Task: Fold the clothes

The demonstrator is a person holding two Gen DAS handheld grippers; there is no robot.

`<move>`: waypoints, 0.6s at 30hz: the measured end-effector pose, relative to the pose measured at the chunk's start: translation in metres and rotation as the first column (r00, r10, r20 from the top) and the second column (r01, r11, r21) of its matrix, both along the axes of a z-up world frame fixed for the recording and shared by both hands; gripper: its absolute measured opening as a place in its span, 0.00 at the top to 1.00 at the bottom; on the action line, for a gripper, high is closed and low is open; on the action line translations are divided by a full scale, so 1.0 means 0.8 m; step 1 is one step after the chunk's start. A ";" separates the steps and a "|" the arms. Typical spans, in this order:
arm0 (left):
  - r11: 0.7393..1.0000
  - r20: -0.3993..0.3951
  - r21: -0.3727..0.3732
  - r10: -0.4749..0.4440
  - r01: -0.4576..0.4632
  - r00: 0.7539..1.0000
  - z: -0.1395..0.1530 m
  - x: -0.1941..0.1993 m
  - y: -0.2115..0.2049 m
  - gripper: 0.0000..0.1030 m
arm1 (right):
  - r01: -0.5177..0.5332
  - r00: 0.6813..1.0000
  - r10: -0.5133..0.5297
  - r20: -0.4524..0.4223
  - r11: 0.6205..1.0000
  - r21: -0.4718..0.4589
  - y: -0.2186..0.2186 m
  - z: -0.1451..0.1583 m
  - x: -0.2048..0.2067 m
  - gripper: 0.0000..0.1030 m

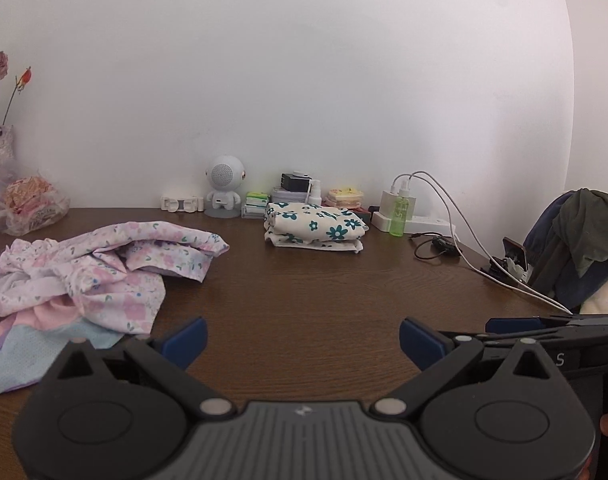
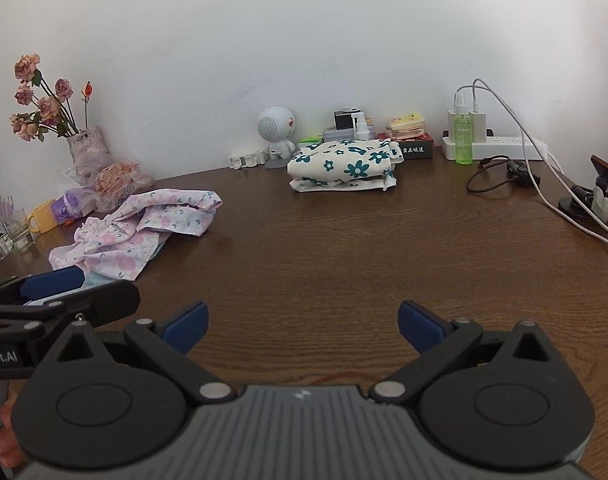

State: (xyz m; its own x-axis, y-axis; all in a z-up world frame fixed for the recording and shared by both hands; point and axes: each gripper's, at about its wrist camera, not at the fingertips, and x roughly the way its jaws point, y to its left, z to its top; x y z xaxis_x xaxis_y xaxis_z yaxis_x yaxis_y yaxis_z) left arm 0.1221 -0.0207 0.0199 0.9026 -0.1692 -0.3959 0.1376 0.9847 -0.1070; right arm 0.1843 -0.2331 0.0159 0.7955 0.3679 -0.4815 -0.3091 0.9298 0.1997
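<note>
A crumpled pile of pink floral clothes (image 1: 100, 268) (image 2: 144, 228) lies on the left of the brown table (image 1: 304, 292), over a pale blue garment (image 1: 28, 352). A folded white garment with teal flowers (image 1: 314, 226) (image 2: 344, 164) sits at the back middle. My left gripper (image 1: 302, 342) is open over bare wood, just right of the pile, with nothing between its blue pads. My right gripper (image 2: 302, 328) is open too, over the table's middle, empty. Each gripper shows at the edge of the other's view.
Along the wall stand a small white robot speaker (image 1: 224, 186), boxes, a green spray bottle (image 2: 463, 140), a power strip with chargers and cables (image 2: 500, 146), and a phone stand (image 2: 600, 192). Dried flowers in a vase (image 2: 84, 144) and bags are far left. Clothes hang on a chair (image 1: 584, 240) at right.
</note>
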 end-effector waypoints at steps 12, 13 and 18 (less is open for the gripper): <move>0.999 0.055 0.043 -0.018 0.015 0.998 -0.002 -0.107 -0.005 0.00 | 0.025 1.000 -0.024 0.008 1.000 -0.005 -0.014 0.004 -0.099 0.00; 0.999 0.062 0.047 -0.018 0.015 0.998 -0.001 -0.113 -0.005 0.00 | 0.024 1.000 -0.024 0.011 1.000 -0.004 -0.014 0.004 -0.106 0.00; 0.999 0.064 0.029 -0.015 0.013 0.998 -0.001 -0.135 -0.001 0.00 | 0.014 1.000 -0.014 0.024 1.000 -0.010 -0.008 0.004 -0.141 0.00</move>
